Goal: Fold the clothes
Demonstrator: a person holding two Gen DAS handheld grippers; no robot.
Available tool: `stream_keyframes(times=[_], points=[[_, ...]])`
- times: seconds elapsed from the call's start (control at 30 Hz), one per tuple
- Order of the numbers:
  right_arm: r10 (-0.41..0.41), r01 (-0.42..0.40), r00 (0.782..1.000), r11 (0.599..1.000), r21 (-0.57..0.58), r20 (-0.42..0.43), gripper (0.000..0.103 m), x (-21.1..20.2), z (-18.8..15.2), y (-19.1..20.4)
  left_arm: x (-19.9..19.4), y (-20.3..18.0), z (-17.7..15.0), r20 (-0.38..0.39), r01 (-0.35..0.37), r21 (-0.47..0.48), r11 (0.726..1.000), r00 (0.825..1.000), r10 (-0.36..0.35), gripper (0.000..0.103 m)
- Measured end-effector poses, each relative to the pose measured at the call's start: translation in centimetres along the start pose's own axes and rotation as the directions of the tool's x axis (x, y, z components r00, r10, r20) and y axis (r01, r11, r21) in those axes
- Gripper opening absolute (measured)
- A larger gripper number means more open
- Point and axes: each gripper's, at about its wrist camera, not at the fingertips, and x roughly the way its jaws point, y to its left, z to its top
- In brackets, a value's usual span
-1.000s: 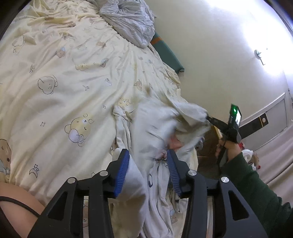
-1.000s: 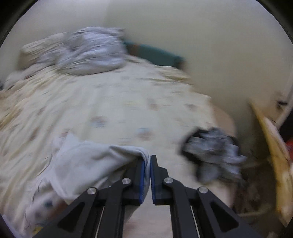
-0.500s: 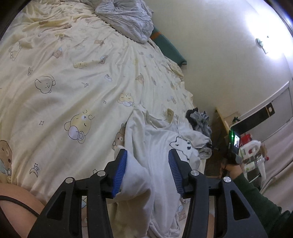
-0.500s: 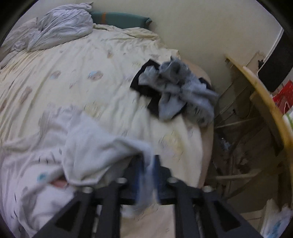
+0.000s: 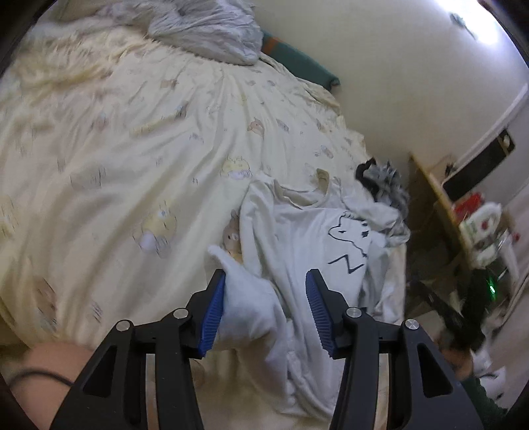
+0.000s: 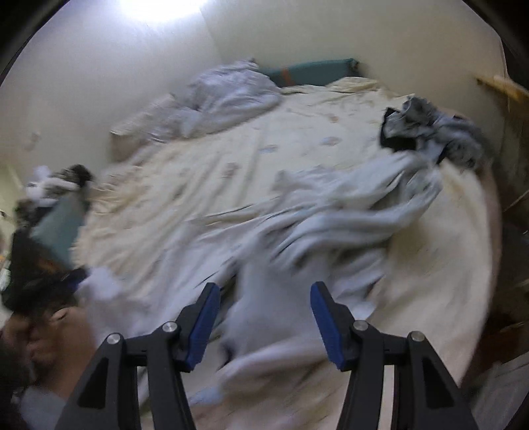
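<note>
Cream walls (image 5: pixel 396 82) — bear-print bed sheet (image 5: pixel 132 149), bright wall lamp (image 5: pixel 489 29).

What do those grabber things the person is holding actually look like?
Both match. The left gripper and the right gripper each have two black angular arms with triangular cut-outs and round silver bolts at the joints. The fingers end in bright blue ribbed pads. In the left view the right hand's tool shows a small green light, and a dark green sleeve covers that arm.

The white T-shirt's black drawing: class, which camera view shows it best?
The left wrist view: the white T-shirt lies spread, its black drawing sharp. The right wrist view shows only blurred, rumpled cloth, no drawing.
</note>
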Motion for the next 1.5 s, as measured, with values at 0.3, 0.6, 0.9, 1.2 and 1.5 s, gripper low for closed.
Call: stream_keyframes(times=[0.3, 0.6, 0.9, 1.2, 1.5], points=[[0.101, -0.1, 0.988, 0.995, -0.016, 0.116, 0.059, -2.5, -3.2, 2.0, 2.7, -3.3, 4.4, -0.026, -0.12, 0.171, 0.978, 0.992, 0.126, 0.053], [0.174, -0.182, 0.978, 0.982, 0.058, 0.112, 0.059, -1.4, -2.8, 0.0, 12.6, -4.3, 7.5, -0.154, -0.122, 0.285, 0.951, 0.973, 0.171, 0.053], [0.194, -0.206, 0.975, 0.971, 0.122, 0.105, 0.059, -0.2, -2.3, -1.4, 20.0, -5.4, 6.5, -0.202, -0.237, 0.42, 0.876, 0.916, 0.345, 0.015], [0.227, -0.25, 0.967, 0.934, 0.255, 0.116, 0.059, 0.5, -2.2, -4.1, 17.0, -9.2, 10.5, 0.014, -0.356, 0.505, 0.786, 0.914, 0.406, 0.004], [0.229, -0.247, 0.968, 0.935, 0.252, 0.099, 0.059, 0.8, -2.3, -3.9, 16.8, -11.9, 18.8, 0.175, -0.479, 0.593, 0.647, 0.861, 0.477, 0.004]])
